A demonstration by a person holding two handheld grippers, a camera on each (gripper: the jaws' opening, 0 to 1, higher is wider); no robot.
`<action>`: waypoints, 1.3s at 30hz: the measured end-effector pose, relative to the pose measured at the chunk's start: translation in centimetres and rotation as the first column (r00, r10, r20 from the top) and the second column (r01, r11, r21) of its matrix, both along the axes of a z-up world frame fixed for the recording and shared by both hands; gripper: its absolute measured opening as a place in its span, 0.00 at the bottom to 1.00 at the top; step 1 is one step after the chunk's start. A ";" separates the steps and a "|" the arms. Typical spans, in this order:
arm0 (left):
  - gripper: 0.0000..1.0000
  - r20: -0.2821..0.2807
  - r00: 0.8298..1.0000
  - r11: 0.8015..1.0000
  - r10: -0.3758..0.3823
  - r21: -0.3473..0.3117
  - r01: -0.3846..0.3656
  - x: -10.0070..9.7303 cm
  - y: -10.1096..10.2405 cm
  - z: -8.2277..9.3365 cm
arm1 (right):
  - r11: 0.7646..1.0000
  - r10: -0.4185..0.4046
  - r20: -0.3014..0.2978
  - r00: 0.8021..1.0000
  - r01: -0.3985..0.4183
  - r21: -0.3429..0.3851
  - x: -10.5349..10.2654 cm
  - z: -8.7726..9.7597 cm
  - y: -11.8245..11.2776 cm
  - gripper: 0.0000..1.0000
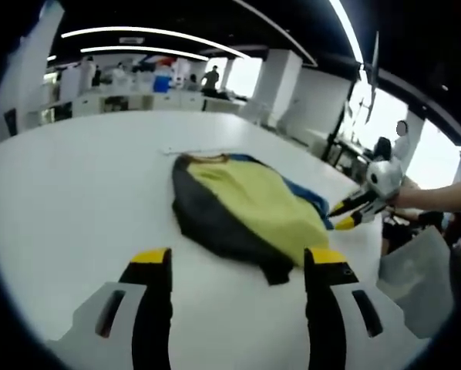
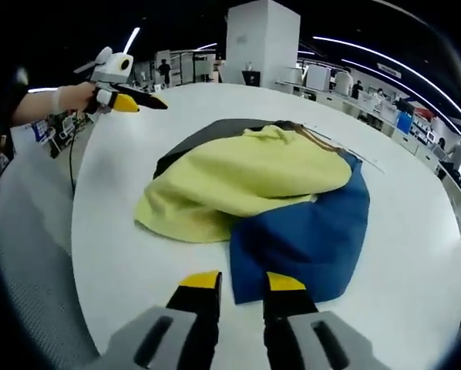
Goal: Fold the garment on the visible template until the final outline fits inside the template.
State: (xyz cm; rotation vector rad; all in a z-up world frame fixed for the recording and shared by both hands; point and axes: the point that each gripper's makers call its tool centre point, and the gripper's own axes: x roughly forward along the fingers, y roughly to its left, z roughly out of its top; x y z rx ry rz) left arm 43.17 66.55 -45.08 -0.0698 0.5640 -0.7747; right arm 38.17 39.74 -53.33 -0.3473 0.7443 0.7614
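Garment [image 2: 269,193] crumpled on table [image 2: 415,254]

A white table [image 2: 122,231] with a rounded edge carries the things. A crumpled garment [image 2: 269,193] in yellow, blue and dark grey lies directly on it, spread near its middle.

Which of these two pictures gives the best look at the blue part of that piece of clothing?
The right gripper view. There the garment's blue part spreads wide and close, just ahead of the right gripper, beside the yellow part. In the left gripper view the blue part shows as a thin strip along the garment's far edge, behind the yellow.
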 end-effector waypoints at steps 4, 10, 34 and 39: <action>0.66 -0.003 1.000 1.000 0.003 0.001 -0.003 0.0 0.2 -0.1 | 1.000 -0.001 -0.003 1.000 0.001 -0.007 0.1 -0.4 0.0 0.15; 0.66 0.000 1.000 1.000 0.008 -0.002 -0.008 0.0 0.2 0.0 | 1.000 -0.004 -0.019 1.000 0.003 -0.018 -0.1 -0.8 0.0 0.11; 0.64 0.000 1.000 1.000 0.021 -0.022 -0.021 -0.3 -0.3 0.0 | 0.951 -0.238 0.002 0.971 0.232 0.206 2.2 7.7 -3.0 0.00; 0.64 0.002 1.000 1.000 0.018 -0.024 -0.018 -0.4 -0.6 0.0 | 0.911 -0.322 0.015 0.947 0.306 0.275 3.5 11.1 -5.8 0.00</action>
